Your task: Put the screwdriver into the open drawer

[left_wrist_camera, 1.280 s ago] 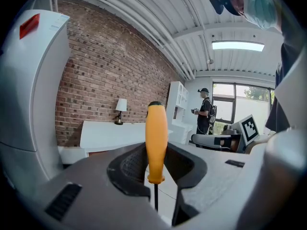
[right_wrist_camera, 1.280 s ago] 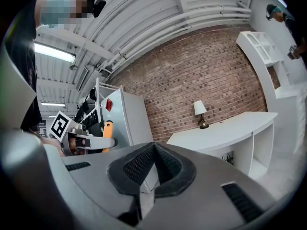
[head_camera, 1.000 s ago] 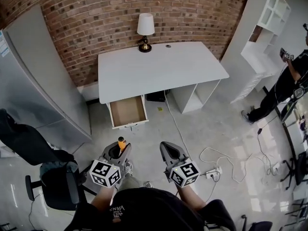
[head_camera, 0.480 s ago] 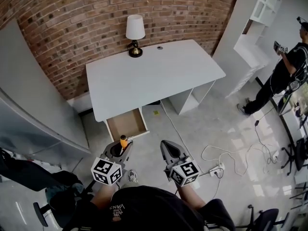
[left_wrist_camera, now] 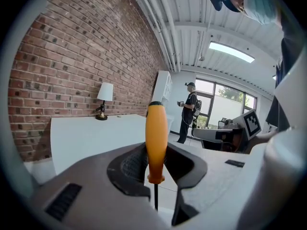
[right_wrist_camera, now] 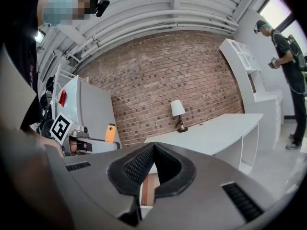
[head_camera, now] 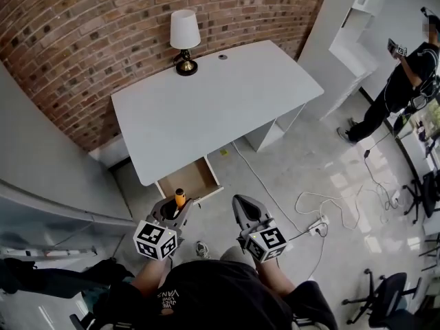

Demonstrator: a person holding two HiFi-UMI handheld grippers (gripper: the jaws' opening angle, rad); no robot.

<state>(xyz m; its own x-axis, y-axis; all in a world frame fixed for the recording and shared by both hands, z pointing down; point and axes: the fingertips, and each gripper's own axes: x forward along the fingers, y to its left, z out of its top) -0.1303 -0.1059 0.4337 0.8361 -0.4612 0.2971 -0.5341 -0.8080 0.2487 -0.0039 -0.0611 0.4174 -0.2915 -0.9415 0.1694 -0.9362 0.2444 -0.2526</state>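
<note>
Our left gripper (head_camera: 173, 210) has its jaws clenched on the screwdriver (left_wrist_camera: 156, 138), with the orange handle upright and the shaft pointing down between them. We hold it just short of the open drawer (head_camera: 194, 179) under the white desk (head_camera: 213, 108), not in it. Right gripper (right_wrist_camera: 152, 166) sits beside the left, jaws pressed together and empty. Lamp (head_camera: 183, 40) stands at the desk's back edge by the brick wall (head_camera: 103, 19).

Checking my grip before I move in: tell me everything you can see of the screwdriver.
The screwdriver has a smooth orange handle, plastic by its look, with a dark cap on top and a thin dark shaft below. It stands upright, handle up, clamped between the left gripper's jaws at the handle's lower part. Its tip is hidden.
</note>
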